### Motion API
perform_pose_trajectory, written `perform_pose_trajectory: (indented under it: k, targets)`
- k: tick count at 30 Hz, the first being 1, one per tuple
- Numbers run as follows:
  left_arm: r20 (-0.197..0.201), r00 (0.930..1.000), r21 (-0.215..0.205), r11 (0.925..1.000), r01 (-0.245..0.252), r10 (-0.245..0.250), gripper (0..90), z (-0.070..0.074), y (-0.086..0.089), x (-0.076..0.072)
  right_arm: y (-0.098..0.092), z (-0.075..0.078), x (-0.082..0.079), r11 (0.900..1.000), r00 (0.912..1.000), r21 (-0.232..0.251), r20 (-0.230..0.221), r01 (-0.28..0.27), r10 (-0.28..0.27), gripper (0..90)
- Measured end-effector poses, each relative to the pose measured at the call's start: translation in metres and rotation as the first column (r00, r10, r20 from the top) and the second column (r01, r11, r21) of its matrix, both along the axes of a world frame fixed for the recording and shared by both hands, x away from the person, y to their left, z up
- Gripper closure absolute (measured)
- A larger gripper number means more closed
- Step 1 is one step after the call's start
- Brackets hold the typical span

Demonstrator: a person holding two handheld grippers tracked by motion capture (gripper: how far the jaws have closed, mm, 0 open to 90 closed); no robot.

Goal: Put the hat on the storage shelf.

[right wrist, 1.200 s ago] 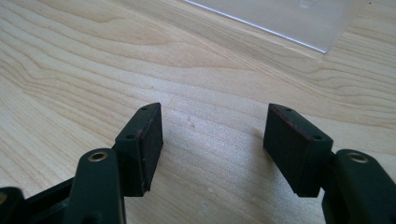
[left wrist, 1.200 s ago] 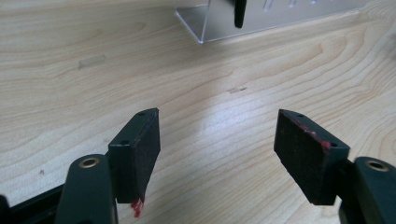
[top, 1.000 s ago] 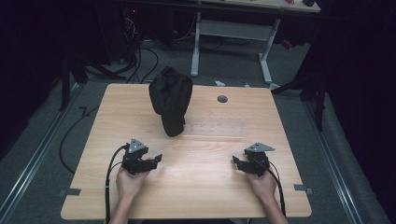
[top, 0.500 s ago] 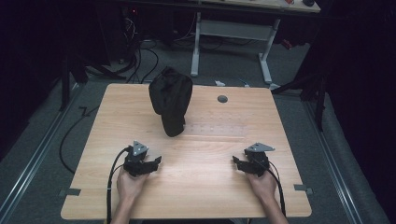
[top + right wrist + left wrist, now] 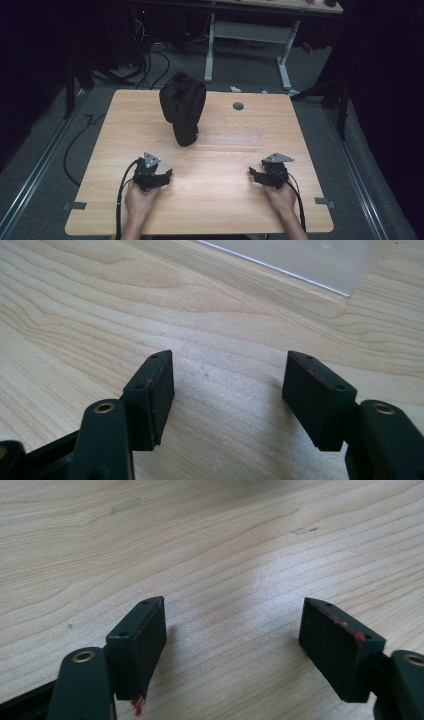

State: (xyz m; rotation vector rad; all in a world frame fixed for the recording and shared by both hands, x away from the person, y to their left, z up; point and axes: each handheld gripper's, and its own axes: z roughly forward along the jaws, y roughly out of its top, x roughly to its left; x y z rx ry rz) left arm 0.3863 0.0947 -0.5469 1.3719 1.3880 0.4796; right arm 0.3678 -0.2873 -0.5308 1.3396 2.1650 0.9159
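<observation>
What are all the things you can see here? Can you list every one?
black bag: one, black, upright at the far middle of the table.
round hole: one, grey, in the tabletop right of the bag.
table: one, light wood, in the middle of the room.
white desk frame: one, white, on the floor behind the table.
left gripper: one, black, near left part of the table, jaws open with nothing between them.
right gripper: one, black, near right part, jaws open with nothing between them.
</observation>
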Motion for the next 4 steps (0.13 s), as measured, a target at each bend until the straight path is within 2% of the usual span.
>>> perform_pose_trajectory:
  k: [4]
  targets:
    - [0.0,1.0,0.0,1.0,0.0,0.0,27.2,0.0,0.0,0.0,-0.0002,0.0001,0.0002,1.0,1.0,-0.003,0.001,-0.003,0.003,37.3]
